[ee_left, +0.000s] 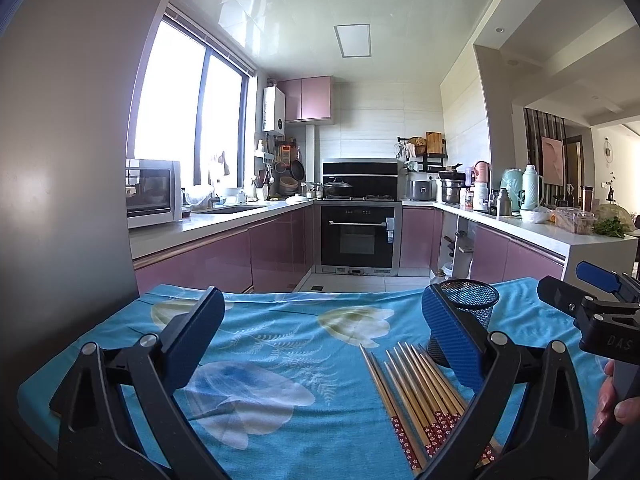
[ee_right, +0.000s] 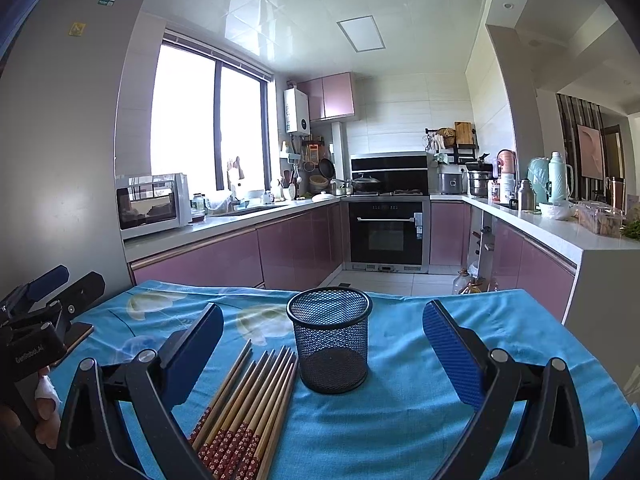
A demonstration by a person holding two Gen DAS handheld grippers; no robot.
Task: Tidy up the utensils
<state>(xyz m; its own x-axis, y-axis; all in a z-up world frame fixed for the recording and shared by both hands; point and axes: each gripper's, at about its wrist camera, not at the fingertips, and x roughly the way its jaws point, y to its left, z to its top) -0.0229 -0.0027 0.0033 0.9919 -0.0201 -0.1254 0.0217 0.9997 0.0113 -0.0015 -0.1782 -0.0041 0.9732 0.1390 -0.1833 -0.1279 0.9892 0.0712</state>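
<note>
While both tongs gape wide and empty, the red-handled wooden chopsticks (ee_right: 248, 404) lie at seven o'clock of the right tongs (ee_right: 324, 344), tips toward the black mesh cup (ee_right: 330, 340).

U-shaped kitchen with pink glossy cabinets (ee_right: 208, 260). Built-in oven (ee_right: 386, 232) central on the far wall, hob above it. Large bright window (ee_right: 208, 120) left of the oven; microwave (ee_right: 152, 204) below the window. White tiled ceiling, recessed panel light (ee_right: 360, 34).
</note>
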